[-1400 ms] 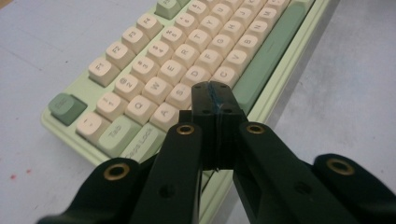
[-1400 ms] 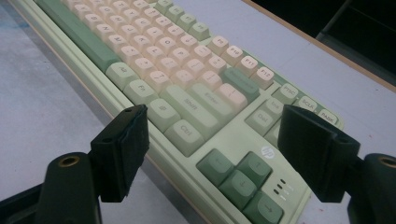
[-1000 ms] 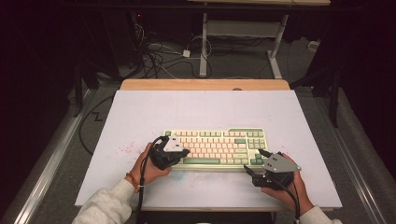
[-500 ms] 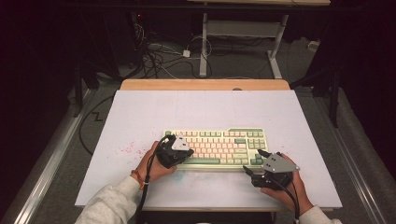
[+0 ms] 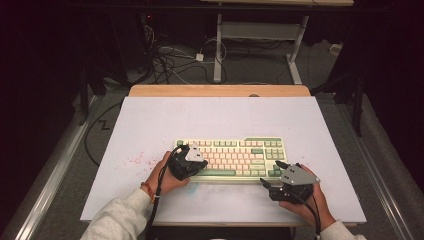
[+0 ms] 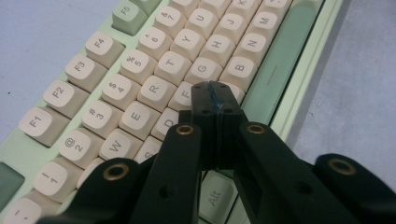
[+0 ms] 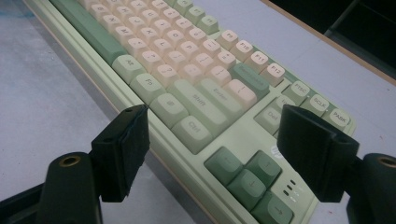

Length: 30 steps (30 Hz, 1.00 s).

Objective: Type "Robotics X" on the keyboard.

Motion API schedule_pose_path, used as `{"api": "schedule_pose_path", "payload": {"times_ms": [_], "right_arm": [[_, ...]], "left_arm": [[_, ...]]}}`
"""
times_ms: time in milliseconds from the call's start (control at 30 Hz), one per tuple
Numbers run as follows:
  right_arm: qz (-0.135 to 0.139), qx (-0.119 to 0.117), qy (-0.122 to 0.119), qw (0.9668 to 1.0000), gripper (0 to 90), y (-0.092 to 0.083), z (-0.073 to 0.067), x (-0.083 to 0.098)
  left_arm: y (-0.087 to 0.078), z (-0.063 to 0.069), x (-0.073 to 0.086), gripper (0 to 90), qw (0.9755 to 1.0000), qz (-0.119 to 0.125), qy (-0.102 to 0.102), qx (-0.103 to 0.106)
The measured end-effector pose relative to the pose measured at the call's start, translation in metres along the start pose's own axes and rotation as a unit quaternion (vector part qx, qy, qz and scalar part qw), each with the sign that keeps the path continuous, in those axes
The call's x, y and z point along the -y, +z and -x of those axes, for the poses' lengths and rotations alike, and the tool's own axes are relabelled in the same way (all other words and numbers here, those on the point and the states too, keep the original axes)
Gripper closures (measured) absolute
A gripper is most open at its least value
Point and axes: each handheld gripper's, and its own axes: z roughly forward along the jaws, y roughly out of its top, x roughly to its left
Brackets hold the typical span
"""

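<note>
Pale lavender surface is carrying a cream-and-green mechanical keyboard, which is lying near the front edge between the two hands. The left claw is being held with its jaws pressed fully together and nothing between them, its tip poised over the F and V keys as if a key is being pressed, while the right claw is being kept wide open and empty just off the arrow-key corner. For a clean keystroke, the closed tip is best being brought straight down on one keycap's centre, with neighbouring keys being avoided and the board being steadied if it slides.
</note>
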Motion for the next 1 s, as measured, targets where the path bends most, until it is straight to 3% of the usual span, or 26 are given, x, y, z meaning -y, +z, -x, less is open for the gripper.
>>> {"api": "schedule_pose_path", "payload": {"times_ms": [167,333,400,467,533,667,767,1000], "right_arm": [[0.001,0.0,0.001,1.0,25.4,-0.001,0.0,0.0],[0.002,0.001,0.0,1.0,25.4,-0.002,0.001,0.0],[0.004,0.002,0.002,1.0,25.4,-0.002,0.001,0.0],[0.005,0.003,0.002,1.0,25.4,-0.003,0.002,0.0],[0.007,0.004,0.003,1.0,25.4,-0.004,0.002,0.0],[0.009,0.001,0.006,0.9999,25.4,-0.004,0.003,0.0],[0.009,0.0,0.006,0.9999,25.3,-0.005,0.003,0.0],[0.011,0.0,0.008,0.9999,25.4,-0.005,0.003,-0.001]], "left_arm": [[-0.006,0.001,0.0,84.3,0.9999,0.009,0.008,-0.006],[-0.014,0.002,0.002,77.1,0.9991,0.025,0.014,-0.03],[-0.016,0.002,0.002,68.6,0.9984,0.023,0.016,-0.049],[-0.018,0.003,0.004,61.8,0.9981,0.026,0.021,-0.051],[-0.021,0.003,0.007,50.8,0.9969,0.031,0.022,-0.069],[-0.028,0.004,0.015,37.0,0.9947,0.041,0.03,-0.089],[-0.034,0.006,0.022,29.2,0.9922,0.044,0.04,-0.109],[-0.043,0.004,0.036,22.5,0.9908,0.051,0.031,-0.121]]}}
